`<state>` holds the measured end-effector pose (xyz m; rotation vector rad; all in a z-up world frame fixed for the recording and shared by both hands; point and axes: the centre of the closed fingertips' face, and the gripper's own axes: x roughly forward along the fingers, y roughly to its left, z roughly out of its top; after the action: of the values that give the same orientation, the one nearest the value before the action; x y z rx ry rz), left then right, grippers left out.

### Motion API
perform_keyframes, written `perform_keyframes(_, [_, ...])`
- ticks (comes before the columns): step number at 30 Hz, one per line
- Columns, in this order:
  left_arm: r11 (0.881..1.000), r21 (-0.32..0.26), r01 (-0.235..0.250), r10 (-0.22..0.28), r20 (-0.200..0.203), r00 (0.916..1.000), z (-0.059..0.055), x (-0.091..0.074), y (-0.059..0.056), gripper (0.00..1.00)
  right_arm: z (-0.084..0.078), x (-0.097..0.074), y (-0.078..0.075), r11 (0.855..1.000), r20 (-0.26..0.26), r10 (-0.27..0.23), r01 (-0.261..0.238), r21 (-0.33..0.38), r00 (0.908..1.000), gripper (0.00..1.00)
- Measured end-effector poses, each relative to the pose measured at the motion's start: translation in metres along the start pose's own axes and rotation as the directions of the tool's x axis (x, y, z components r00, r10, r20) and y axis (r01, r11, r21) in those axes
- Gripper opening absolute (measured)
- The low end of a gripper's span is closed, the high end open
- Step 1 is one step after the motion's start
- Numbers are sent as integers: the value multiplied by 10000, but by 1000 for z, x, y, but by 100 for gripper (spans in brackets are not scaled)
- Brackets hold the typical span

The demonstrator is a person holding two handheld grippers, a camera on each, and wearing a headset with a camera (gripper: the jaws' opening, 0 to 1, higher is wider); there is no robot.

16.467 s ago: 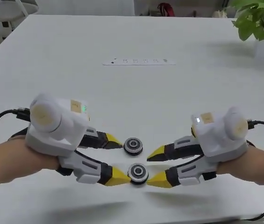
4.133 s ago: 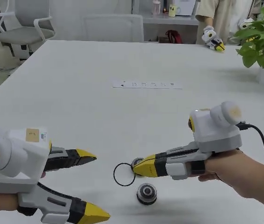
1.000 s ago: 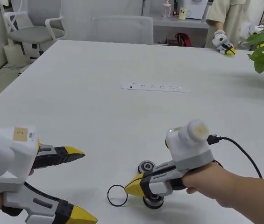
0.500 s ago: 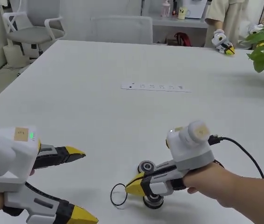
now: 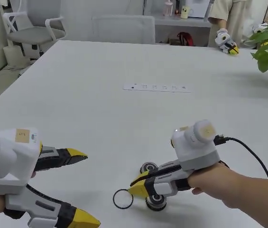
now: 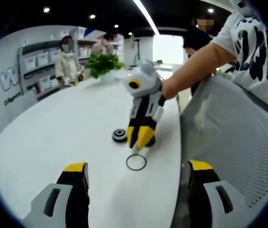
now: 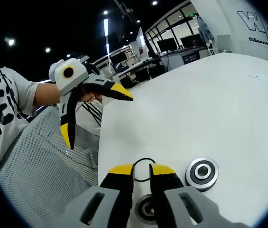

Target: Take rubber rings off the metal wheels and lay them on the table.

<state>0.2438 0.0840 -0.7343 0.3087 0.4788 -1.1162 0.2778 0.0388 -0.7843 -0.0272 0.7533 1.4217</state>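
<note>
The right gripper [image 5: 136, 190], almost pressed together, is hanging over a wheel [image 5: 156, 203] and might be knocking it away, while the left gripper [image 5: 84, 187] is hanging spread wide.

Ring [image 5: 123, 199] on table [image 5: 124, 118], left of near wheel [image 5: 156, 202] under right tongs [image 5: 136, 188]; far wheel [image 5: 148, 168] behind.

Bare table [image 5: 100, 142] lies open between my left gripper [image 5: 90, 188] and the rubber ring [image 5: 123, 199]; my right gripper [image 5: 134, 188] covers the near metal wheel [image 5: 156, 203], possibly touching it.
</note>
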Motion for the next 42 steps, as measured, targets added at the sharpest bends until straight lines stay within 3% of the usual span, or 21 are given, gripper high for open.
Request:
perform_keyframes(7, [10000,-5,19,-19,12,10000,0,2,0,87,8,-6,3,10000,244,69,-68,-15,9997,13])
perform_keyframes(15, [10000,11,26,-26,64,10000,4,3,2,86,26,-17,9,9998,863,174,-172,-33,9961,16])
perform_keyframes(27, [9999,88,55,-57,165,9998,10,7,5,86,48,-43,11,9999,1822,78,-64,-82,9832,19])
perform_keyframes(33, [9999,139,90,-92,177,9998,13,9,7,86,52,-56,8,9996,2092,-159,204,-195,9778,22])
perform_keyframes(42, [9994,252,227,-232,229,9995,20,17,7,86,46,-68,3,9982,2073,-410,490,-332,9774,23])
